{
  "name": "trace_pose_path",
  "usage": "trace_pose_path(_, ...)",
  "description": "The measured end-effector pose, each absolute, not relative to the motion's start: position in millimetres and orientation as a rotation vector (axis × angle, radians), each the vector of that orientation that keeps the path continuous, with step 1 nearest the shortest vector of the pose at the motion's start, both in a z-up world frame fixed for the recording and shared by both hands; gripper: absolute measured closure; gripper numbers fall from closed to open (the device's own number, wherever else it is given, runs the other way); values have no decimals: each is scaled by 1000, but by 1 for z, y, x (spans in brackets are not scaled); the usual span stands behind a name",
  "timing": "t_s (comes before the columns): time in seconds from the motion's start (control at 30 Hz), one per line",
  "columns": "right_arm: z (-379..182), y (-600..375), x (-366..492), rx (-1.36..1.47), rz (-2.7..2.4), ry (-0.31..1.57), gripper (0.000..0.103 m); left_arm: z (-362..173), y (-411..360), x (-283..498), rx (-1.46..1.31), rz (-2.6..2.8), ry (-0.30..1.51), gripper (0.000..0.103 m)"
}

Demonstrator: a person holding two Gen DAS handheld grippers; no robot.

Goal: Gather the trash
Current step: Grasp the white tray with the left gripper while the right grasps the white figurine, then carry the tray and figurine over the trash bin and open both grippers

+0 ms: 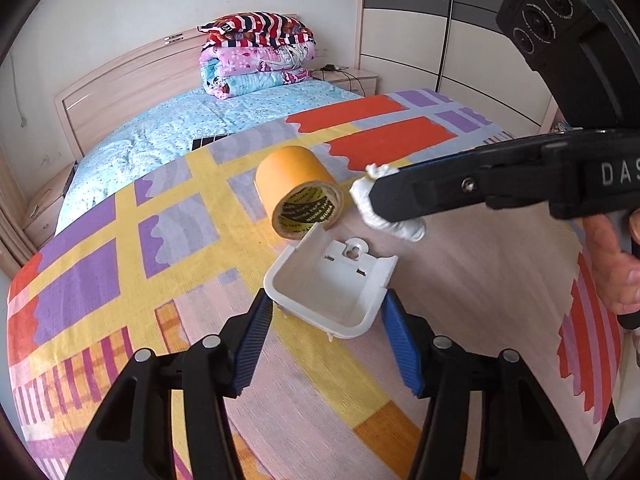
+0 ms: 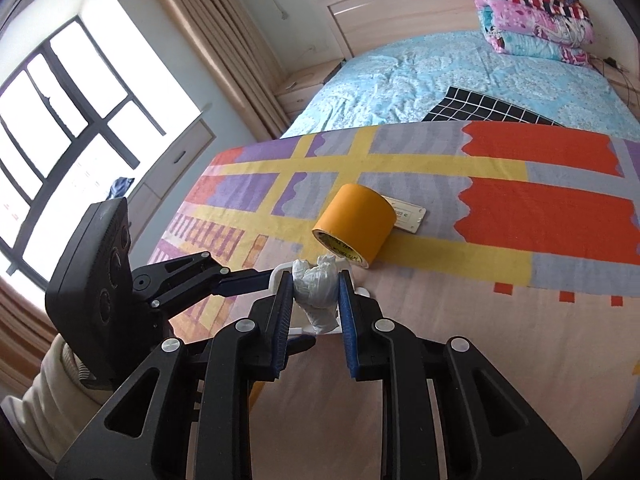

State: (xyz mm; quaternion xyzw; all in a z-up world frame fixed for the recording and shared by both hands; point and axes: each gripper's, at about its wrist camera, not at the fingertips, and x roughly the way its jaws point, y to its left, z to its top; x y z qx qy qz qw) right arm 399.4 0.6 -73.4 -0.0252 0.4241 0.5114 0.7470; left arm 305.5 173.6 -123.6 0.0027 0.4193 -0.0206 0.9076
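Note:
My left gripper [image 1: 327, 304] is shut on a small white plastic box [image 1: 328, 280] and holds it open side up over the colourful blanket. My right gripper [image 2: 315, 286] is shut on a crumpled white tissue [image 2: 316, 290]. In the left wrist view the tissue [image 1: 394, 216] hangs just above and to the right of the box. In the right wrist view the box is mostly hidden behind the tissue and fingers.
A yellow tape roll [image 1: 298, 190] lies on its side just beyond the box; it also shows in the right wrist view [image 2: 354, 224], with a small white label plate [image 2: 408, 216] behind it. Folded quilts [image 1: 258, 54] are stacked at the headboard. A black grid sheet [image 2: 492, 110] lies on the blue bedding.

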Motion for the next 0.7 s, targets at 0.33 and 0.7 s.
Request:
trace_pose_path(0.33,-48,-44,369,-47,1074,860,80,-89,143,257,46,-38,804,48)
trace_pose_path(0.7,-36,-101,309,-39,1059,809,80,-50,91,181,52,-31,713,48)
